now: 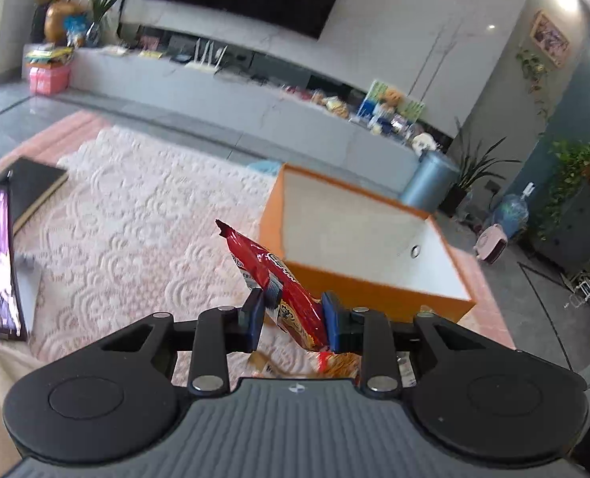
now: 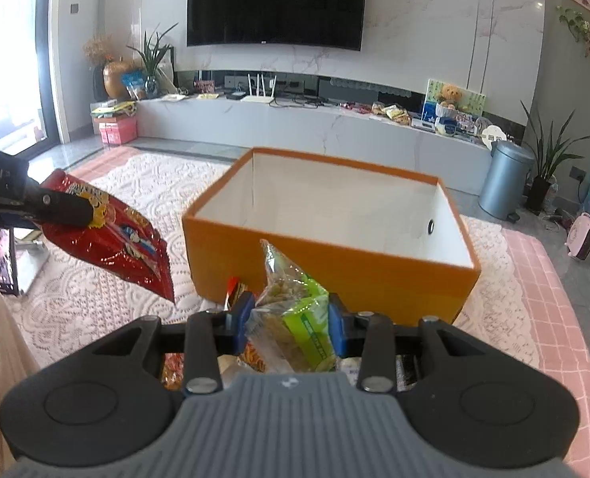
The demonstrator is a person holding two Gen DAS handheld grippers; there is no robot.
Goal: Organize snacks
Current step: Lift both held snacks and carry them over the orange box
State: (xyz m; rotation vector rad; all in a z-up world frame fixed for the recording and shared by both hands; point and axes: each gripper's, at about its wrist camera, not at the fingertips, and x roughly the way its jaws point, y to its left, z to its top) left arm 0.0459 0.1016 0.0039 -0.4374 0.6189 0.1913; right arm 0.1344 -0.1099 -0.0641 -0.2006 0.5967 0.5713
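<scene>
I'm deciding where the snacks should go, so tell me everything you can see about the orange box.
The orange box is a rectangular, open-topped carton, cardboard by its look, orange outside and plain white inside, with a small metal-ringed hole in one end wall. It looks empty as far as the inside shows. It sits upright on the white patterned rug, just beyond both held snack bags; nothing visibly touches it.

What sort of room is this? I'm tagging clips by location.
Most likely a home living room: a large black wall-mounted television, a long pale marble-look media console beneath it, and a cream lace-patterned rug.
</scene>
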